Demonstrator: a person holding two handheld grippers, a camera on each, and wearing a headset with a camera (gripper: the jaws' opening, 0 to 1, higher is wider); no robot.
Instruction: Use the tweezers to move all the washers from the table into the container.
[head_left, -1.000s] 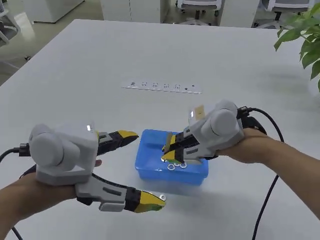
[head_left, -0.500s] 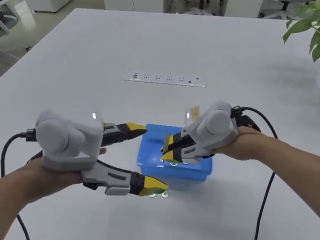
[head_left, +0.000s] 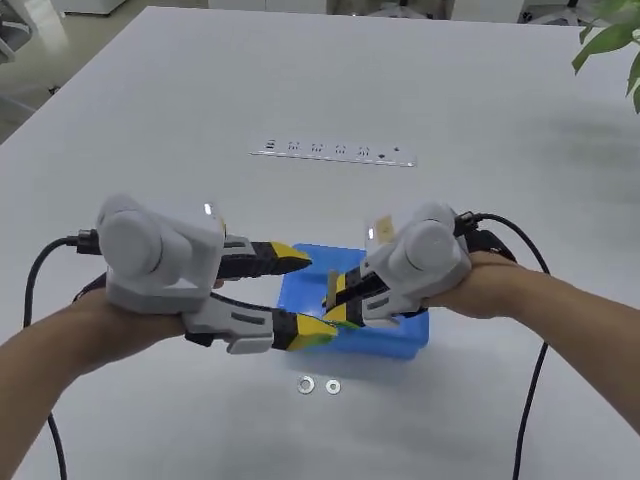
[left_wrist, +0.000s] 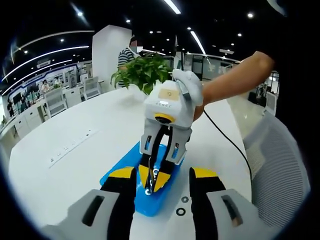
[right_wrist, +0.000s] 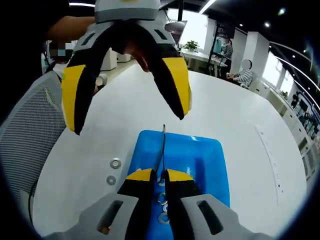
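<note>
A blue container (head_left: 408, 338) sits on the white table, with several washers (right_wrist: 163, 198) lying inside it. Two more washers (head_left: 306, 385) lie on the table just in front of it, also seen in the left gripper view as washers (left_wrist: 183, 205) and in the right gripper view as washers (right_wrist: 115, 163). My right gripper (head_left: 336, 300) hangs over the container, shut on thin metal tweezers (right_wrist: 162, 142) that point down into it. My left gripper (head_left: 318, 293) is open at the container's left edge, facing the right gripper. I cannot tell whether the tweezers' tip holds a washer.
A flush power strip (head_left: 332, 152) is set into the table beyond the container. A black cable (head_left: 532, 400) trails from the right gripper, another from the left. A potted plant (head_left: 610, 40) stands at the far right. Office chairs and people are in the background.
My left gripper has risen and moved right, from over the two table washers to the container's edge, so both washers now show. The right gripper has stayed over the container.
</note>
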